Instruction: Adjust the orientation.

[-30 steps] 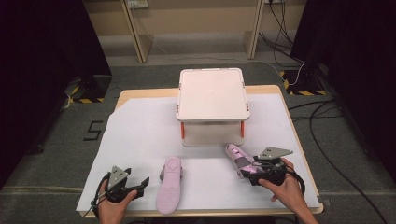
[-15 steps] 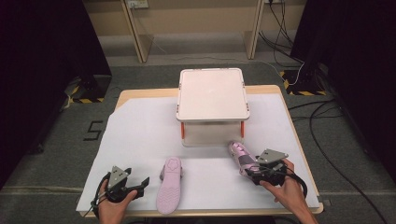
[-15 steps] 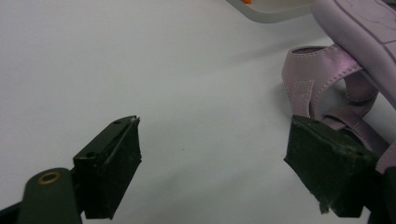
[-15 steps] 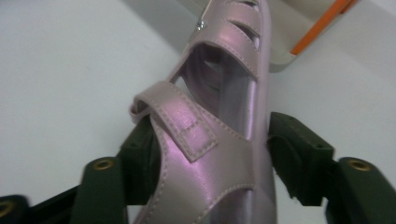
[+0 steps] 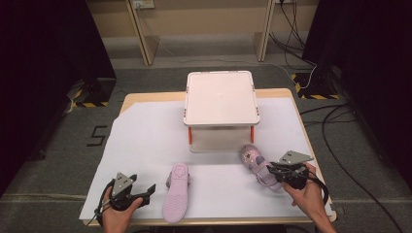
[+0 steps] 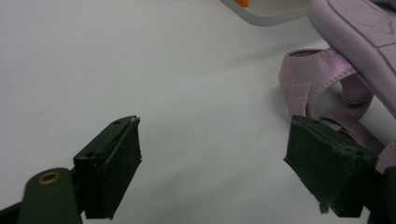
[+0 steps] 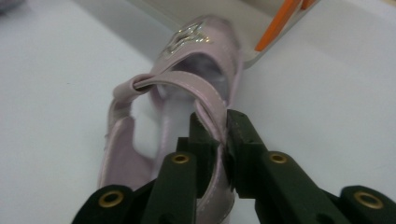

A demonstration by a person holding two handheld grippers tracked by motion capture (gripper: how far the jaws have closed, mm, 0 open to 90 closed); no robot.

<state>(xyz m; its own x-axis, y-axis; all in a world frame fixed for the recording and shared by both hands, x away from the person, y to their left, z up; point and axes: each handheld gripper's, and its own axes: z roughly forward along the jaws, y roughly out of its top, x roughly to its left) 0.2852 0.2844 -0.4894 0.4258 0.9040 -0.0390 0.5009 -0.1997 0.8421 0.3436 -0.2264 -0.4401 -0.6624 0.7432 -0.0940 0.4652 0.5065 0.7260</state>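
Two small lilac shoes lie on the white paper. One shoe (image 5: 176,192) rests sole up near the front middle; its heel strap (image 6: 308,81) shows in the left gripper view. My left gripper (image 5: 145,191) sits just left of it, open, jaws wide apart with nothing between them (image 6: 212,168). The other shoe (image 5: 257,165), upright with a silver star on its toe (image 7: 184,35), lies at the front right. My right gripper (image 5: 273,170) is shut on that shoe's side edge near the strap (image 7: 223,135).
A white lidded box (image 5: 221,99) with orange latches stands at the middle back of the table, its corner (image 7: 275,23) just beyond the right shoe's toe. The table's front edge (image 5: 214,222) runs close under both hands. Cables lie on the floor at the right.
My right gripper has drawn the starred shoe toward the front right, closer to the table's edge. The left gripper and the sole-up shoe have stayed put.
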